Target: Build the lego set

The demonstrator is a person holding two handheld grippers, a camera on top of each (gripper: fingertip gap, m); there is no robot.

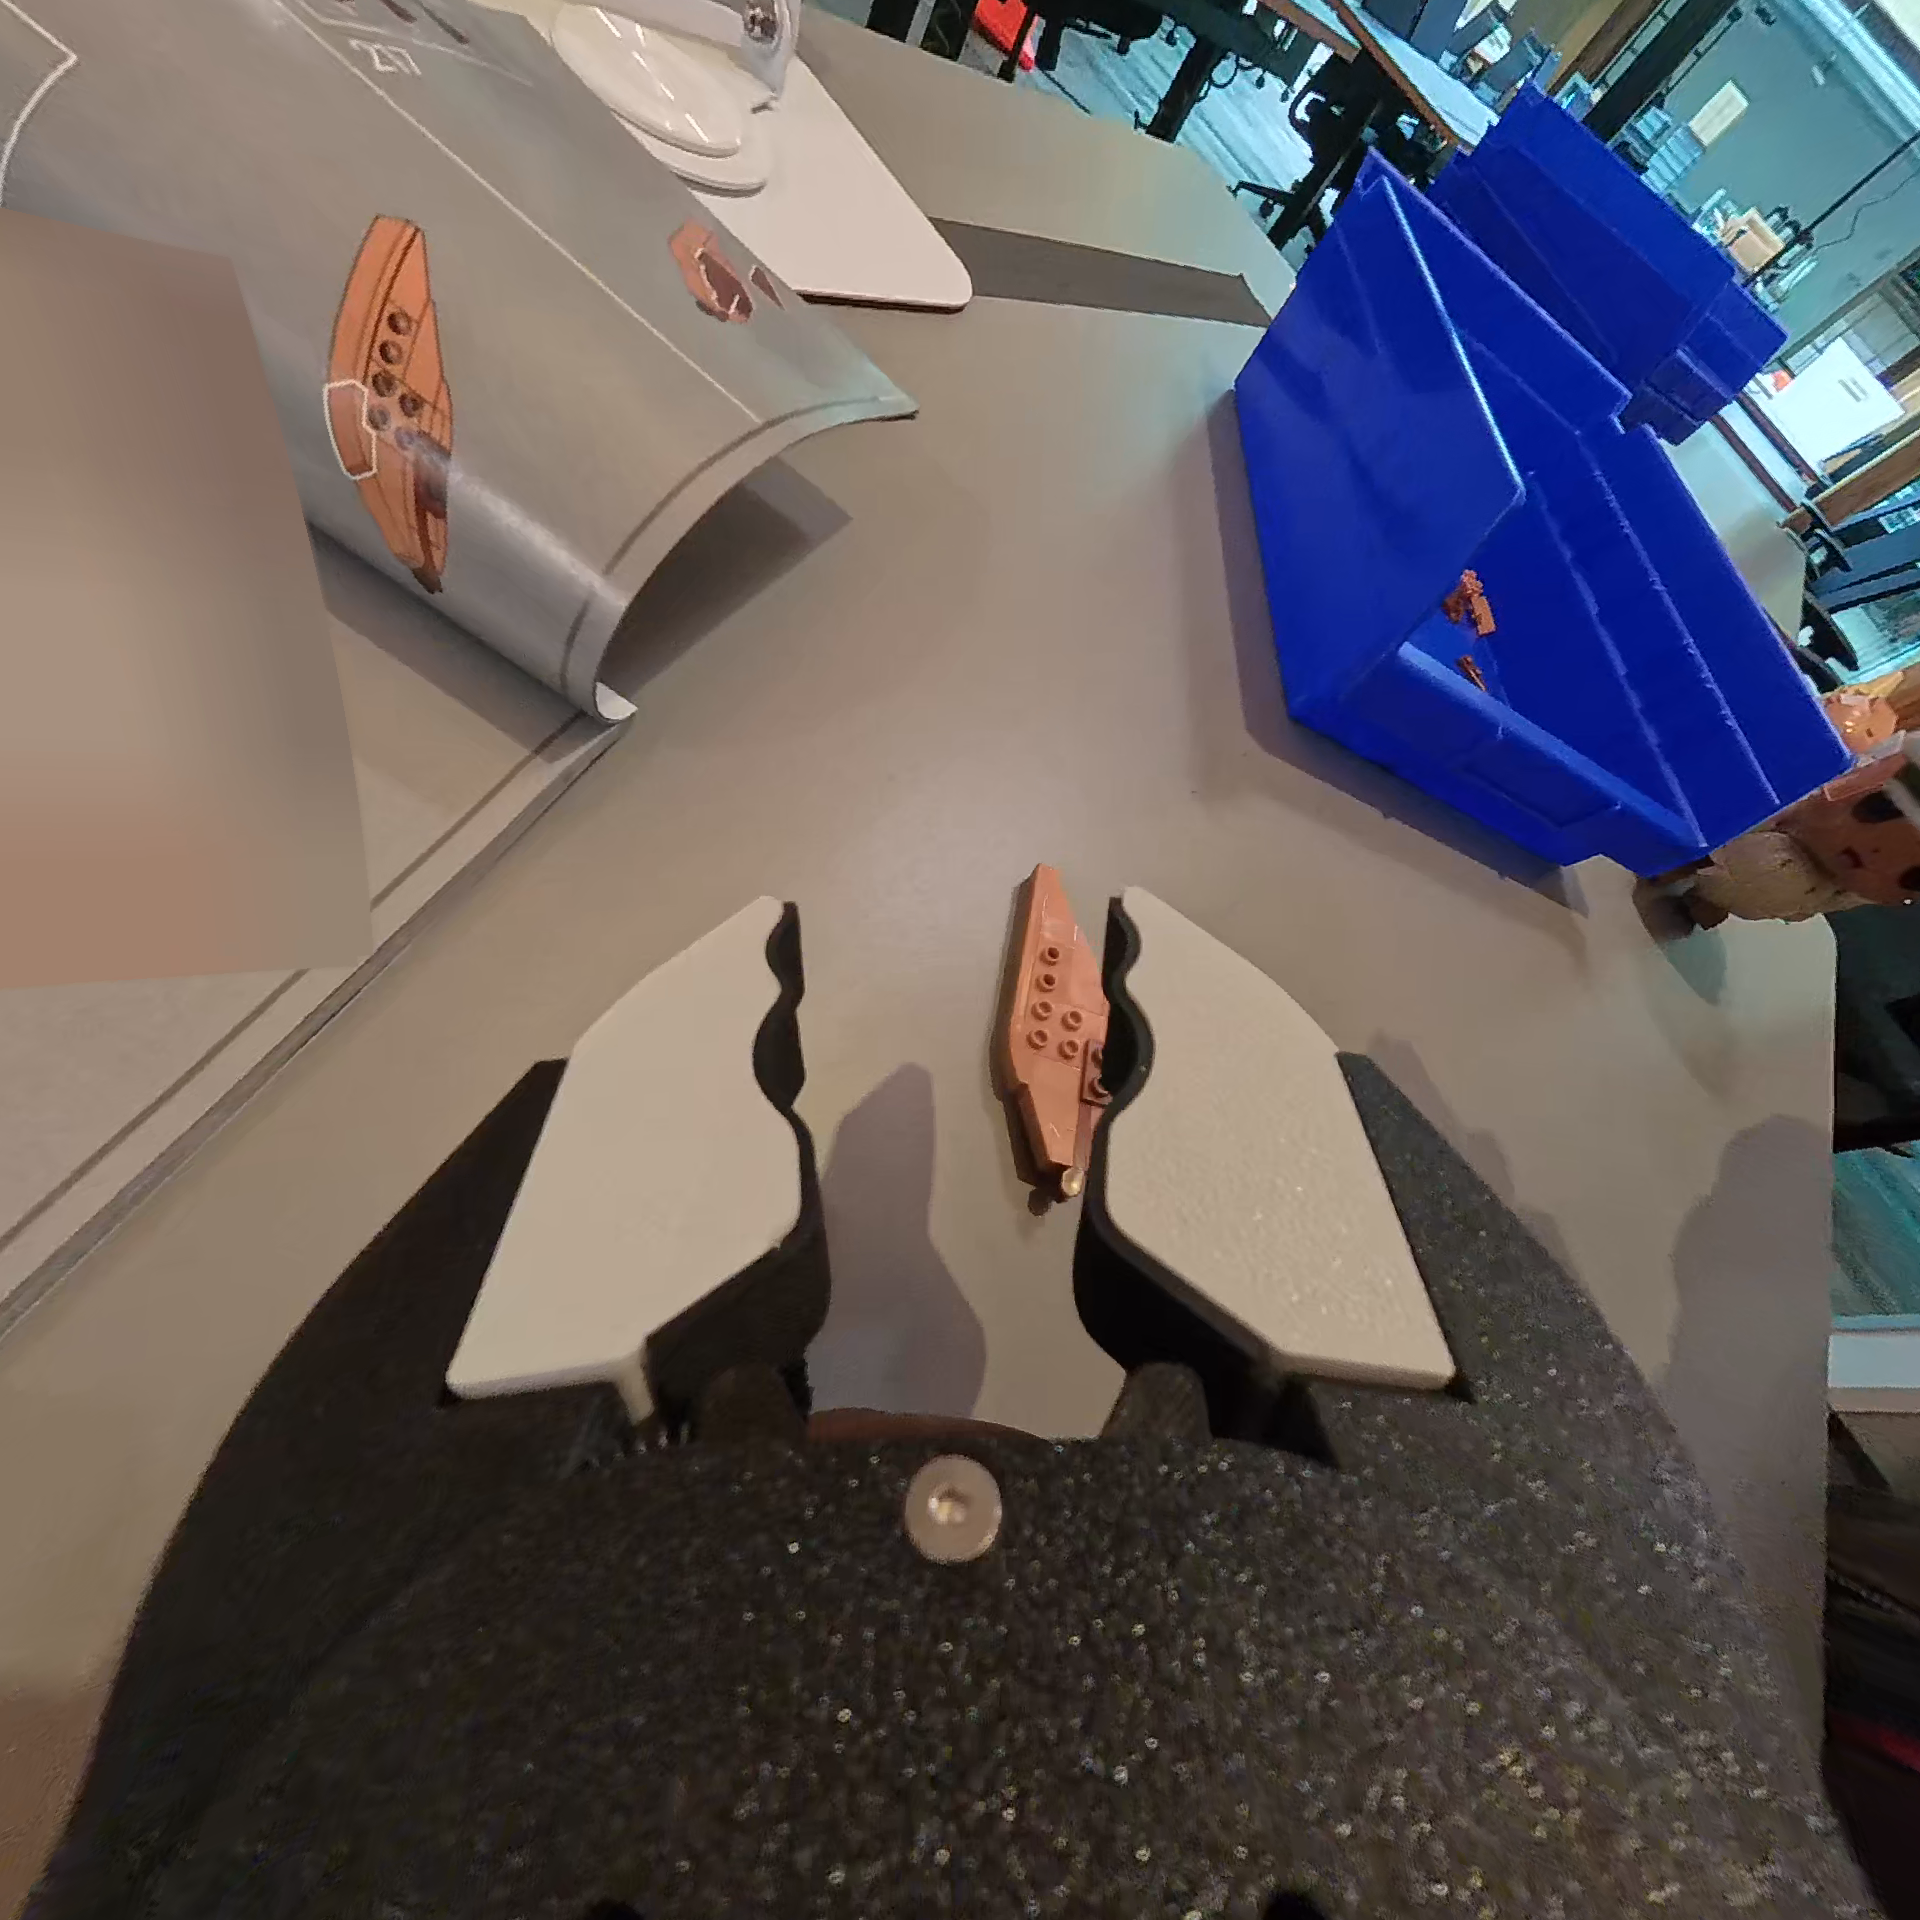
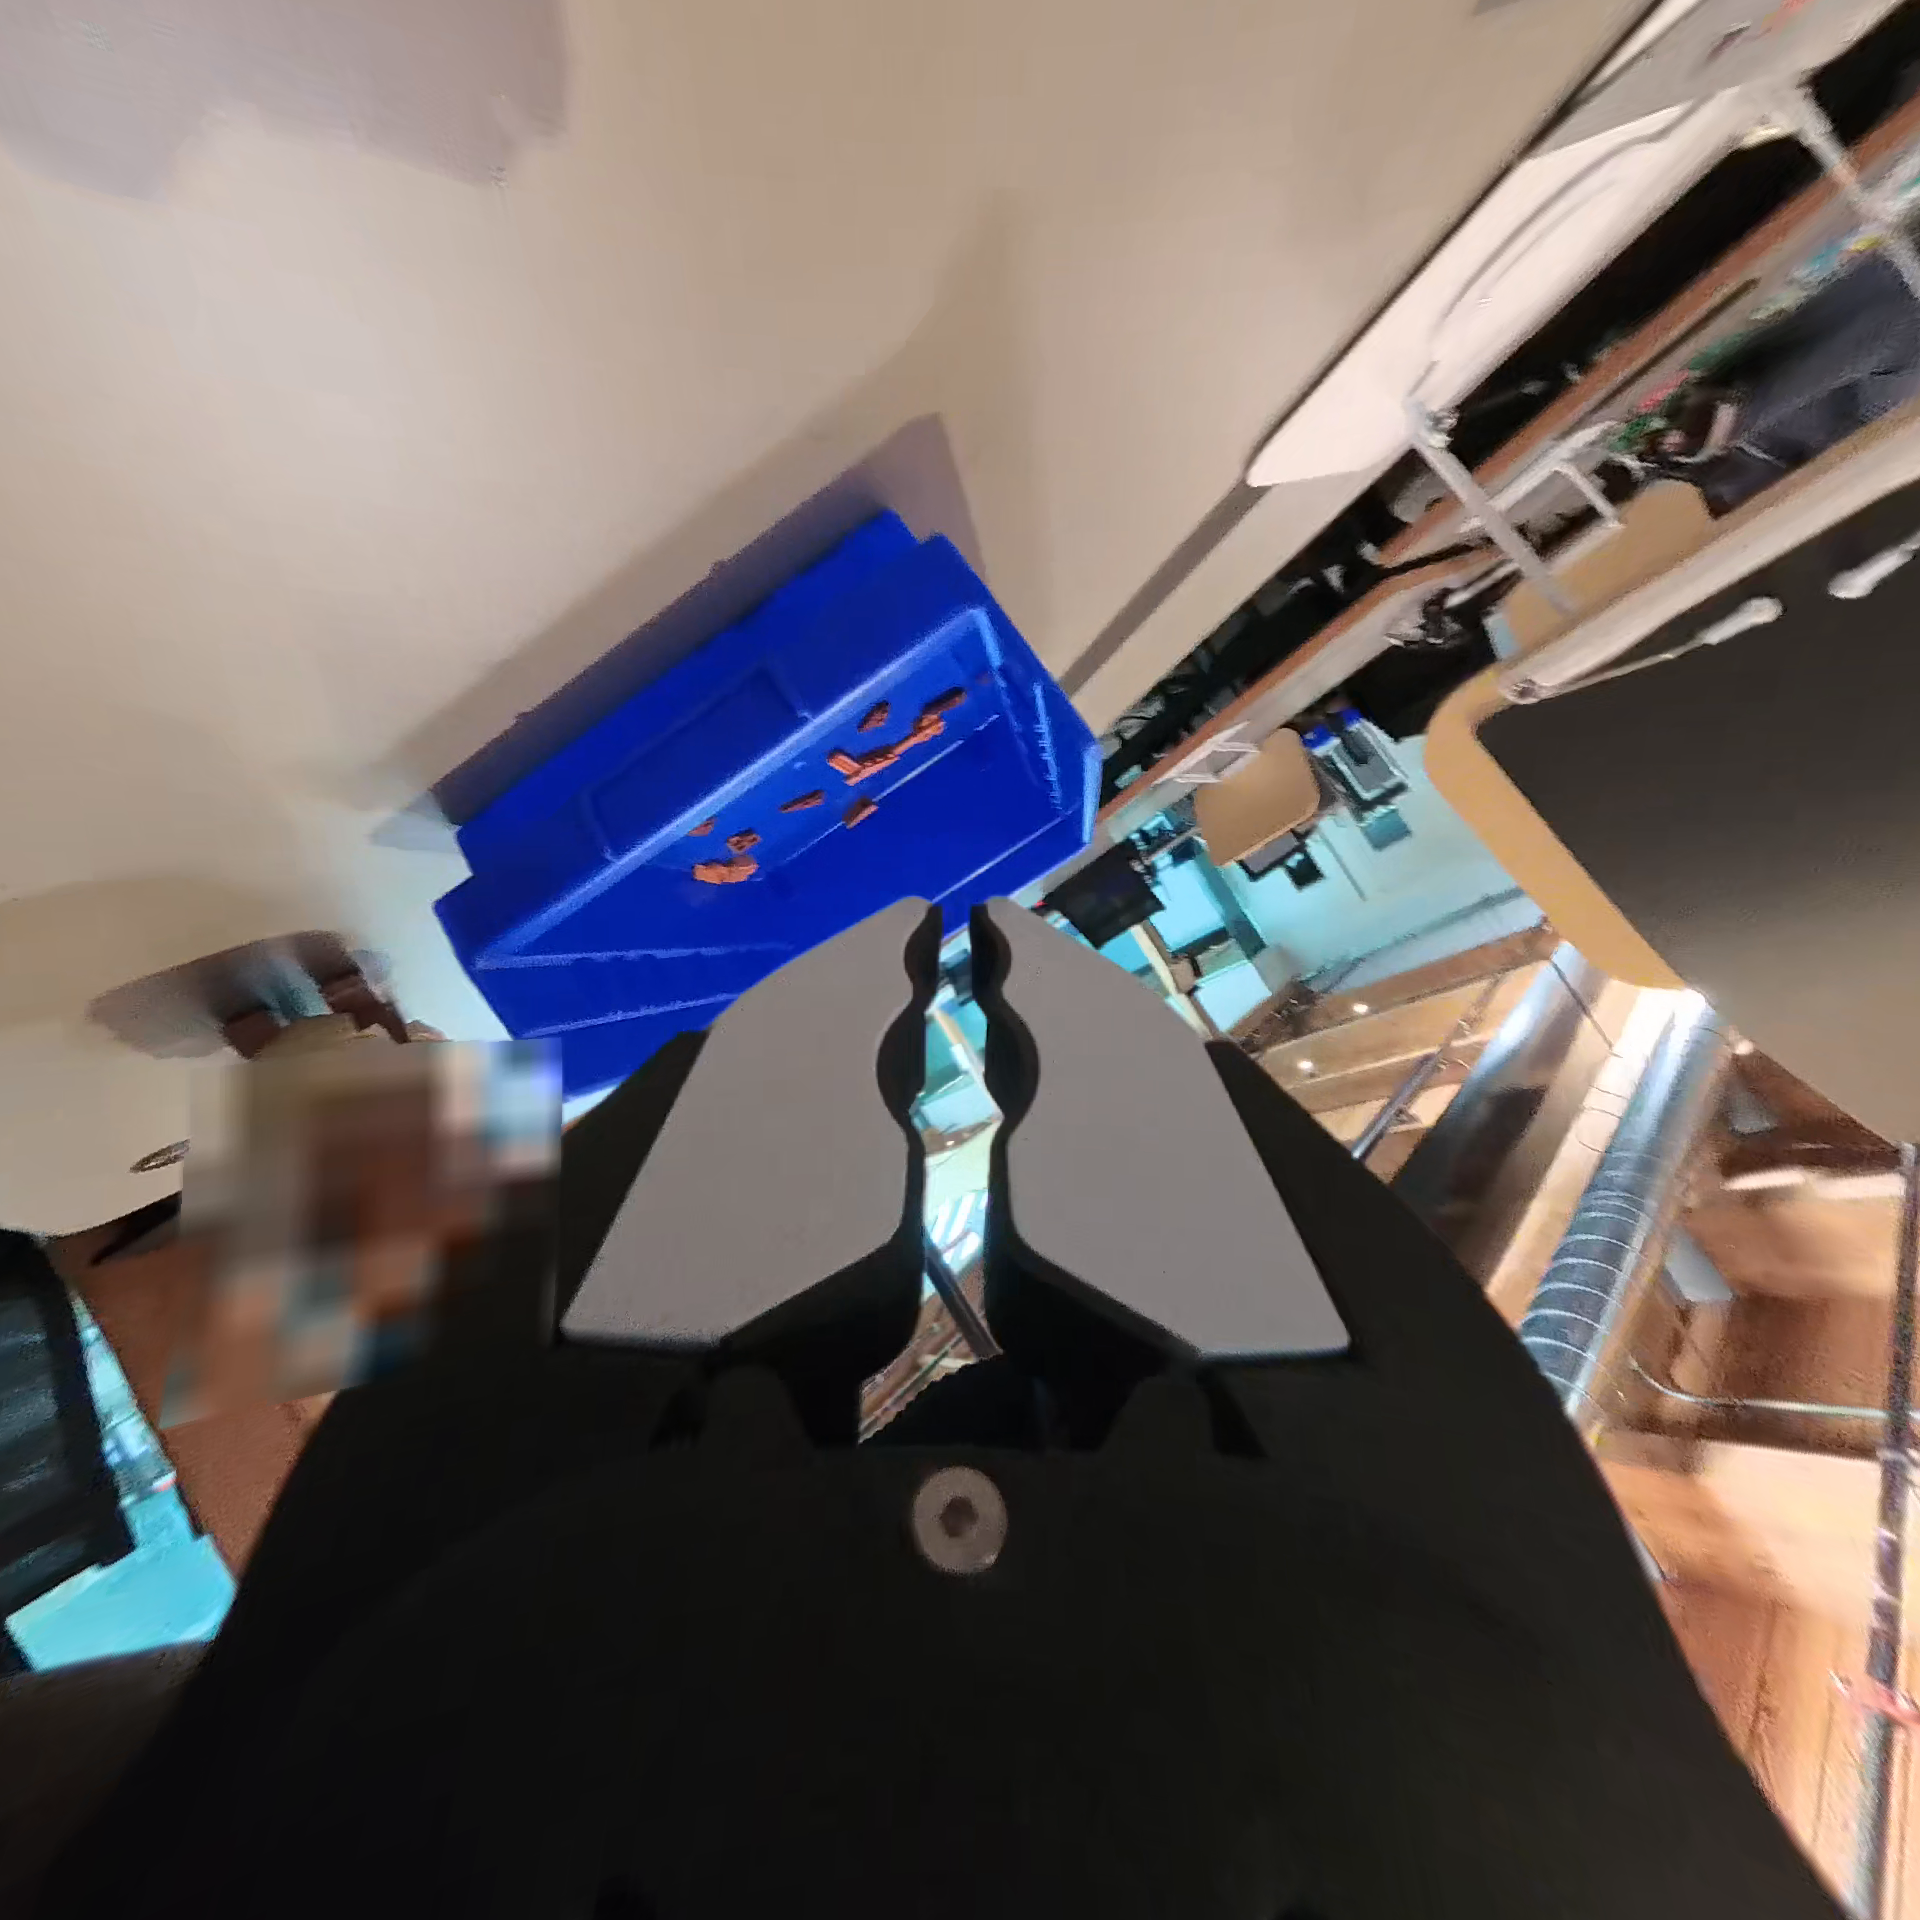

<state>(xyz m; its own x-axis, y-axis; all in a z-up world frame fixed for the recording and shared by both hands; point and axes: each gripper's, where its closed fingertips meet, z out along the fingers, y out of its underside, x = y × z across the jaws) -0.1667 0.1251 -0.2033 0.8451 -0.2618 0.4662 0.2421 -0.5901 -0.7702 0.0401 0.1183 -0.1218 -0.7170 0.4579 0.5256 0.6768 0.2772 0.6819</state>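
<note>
Your left gripper [image 1: 951,920] sits low over the grey table [image 1: 935,675], jaws spread wide and holding nothing. The brown lego wing assembly [image 1: 1049,1029] lies flat on the table between the fingers, studs up, its edge right against the right-hand finger [image 1: 1226,1122]; the other finger stands well apart from it. The open instruction booklet [image 1: 520,395] lies to your left, page curled. The blue parts bin [image 1: 1455,540] stands to your right with small brown pieces [image 2: 862,764] inside. Your right gripper [image 2: 954,914] is tilted and in the air, jaws nearly closed with a thin gap; it appears empty, though the view is blurred.
</note>
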